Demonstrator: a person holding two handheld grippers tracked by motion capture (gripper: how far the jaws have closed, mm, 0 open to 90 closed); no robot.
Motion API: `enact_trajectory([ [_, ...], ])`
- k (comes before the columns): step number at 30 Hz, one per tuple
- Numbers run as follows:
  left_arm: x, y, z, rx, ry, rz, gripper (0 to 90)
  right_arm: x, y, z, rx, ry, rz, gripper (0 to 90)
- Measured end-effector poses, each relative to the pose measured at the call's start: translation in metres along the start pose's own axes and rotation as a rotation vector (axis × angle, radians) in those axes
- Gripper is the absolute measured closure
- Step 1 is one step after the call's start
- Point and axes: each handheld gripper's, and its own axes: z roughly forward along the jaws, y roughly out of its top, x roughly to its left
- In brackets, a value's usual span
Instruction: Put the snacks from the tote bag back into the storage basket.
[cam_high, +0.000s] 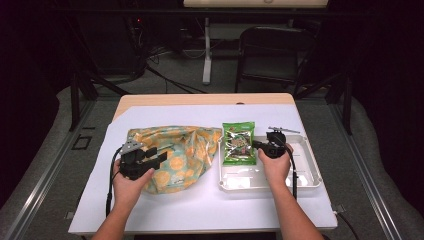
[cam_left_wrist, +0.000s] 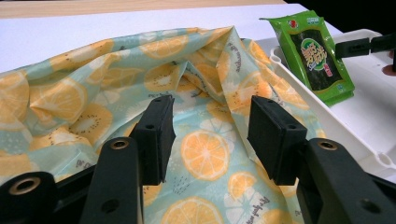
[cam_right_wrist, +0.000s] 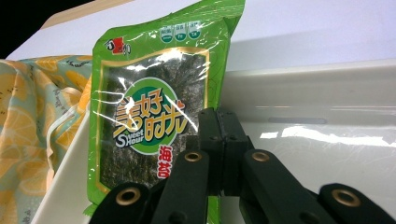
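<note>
One seaweed packet (cam_high: 238, 143), one fruit-print bag (cam_high: 177, 155), one white tray (cam_high: 305, 172).

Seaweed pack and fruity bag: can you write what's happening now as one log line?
right tongs: shut on seaweed pack | pack: in white tray | left tongs: open over fruit-print bag | bag: on table

glossy plastic seaweed packet (cam_right_wrist: 154, 116), smooth shiny white plastic tray (cam_high: 305, 172), soft matt printed cloth bag (cam_left_wrist: 93, 107).

snack packet's (cam_right_wrist: 154, 116) bottom behind tongs (cam_right_wrist: 220, 154)
</note>
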Motion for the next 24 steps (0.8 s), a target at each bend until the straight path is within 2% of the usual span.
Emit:
enact_trajectory([
  [12,0.0046,-0.0018,-0.0001,0.002,0.003,-0.017,50.2,0.0018,-0.0013,-0.0005,-0.012,-0.006,-0.022,84.0],
  [18,0.0056,-0.0027,-0.0009,-0.002,0.008,-0.021,50.1,0.0021,-0.0028,0.0005,-0.009,0.001,-0.024,75.6],
  [24,0.0071,-0.0039,-0.0005,0.001,0.007,-0.026,49.4,0.0012,-0.0025,-0.0009,-0.024,0.022,-0.032,61.6],
])
